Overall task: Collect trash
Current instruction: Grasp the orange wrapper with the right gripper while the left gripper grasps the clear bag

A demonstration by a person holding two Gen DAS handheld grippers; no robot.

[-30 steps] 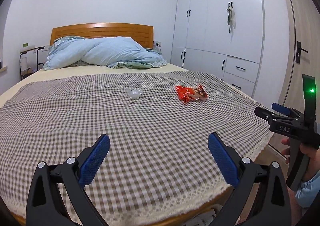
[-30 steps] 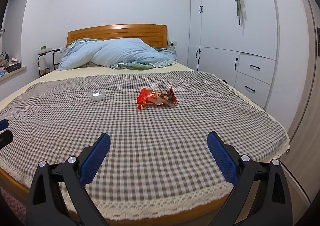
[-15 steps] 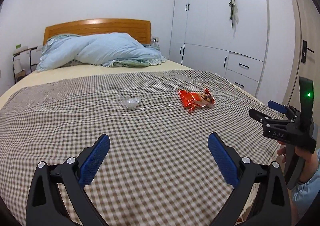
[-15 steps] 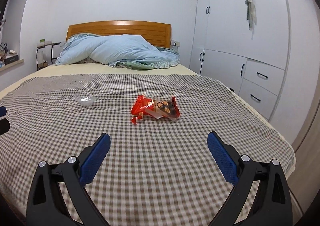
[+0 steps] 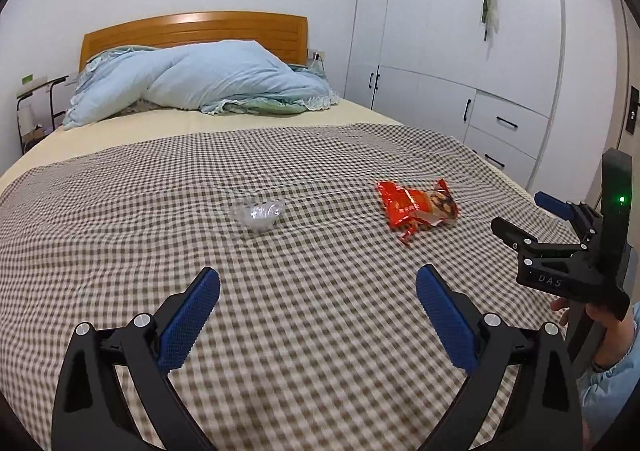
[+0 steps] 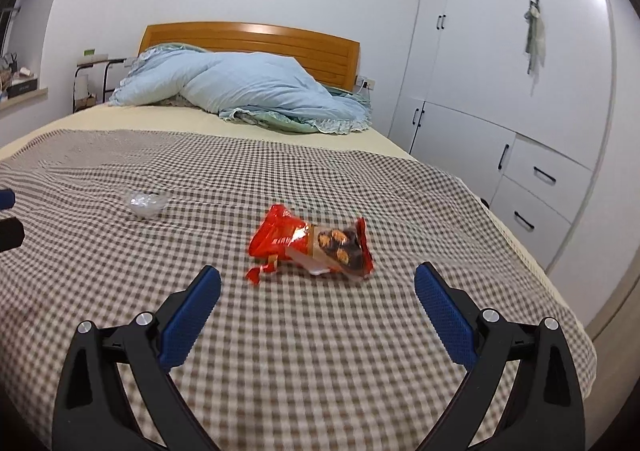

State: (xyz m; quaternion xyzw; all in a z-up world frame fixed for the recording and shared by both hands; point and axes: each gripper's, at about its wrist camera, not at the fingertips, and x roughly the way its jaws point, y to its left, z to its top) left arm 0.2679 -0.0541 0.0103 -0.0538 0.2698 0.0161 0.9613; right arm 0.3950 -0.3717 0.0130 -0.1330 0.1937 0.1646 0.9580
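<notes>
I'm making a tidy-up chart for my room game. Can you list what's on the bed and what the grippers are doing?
trash 1: red snack wrapper, lying on the checked blanket
trash 2: crumpled clear plastic, to the left of the wrapper
left gripper: open, empty, above the blanket
right gripper: open, empty, pointing at the wrapper
far end of bed: blue quilt in a heap

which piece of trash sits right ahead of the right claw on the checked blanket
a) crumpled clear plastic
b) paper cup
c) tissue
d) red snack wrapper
d: in the right wrist view the red snack wrapper lies just beyond the open right claw, between its fingertips' line, while the crumpled clear plastic lies farther off to the left on the checked blanket.
</notes>
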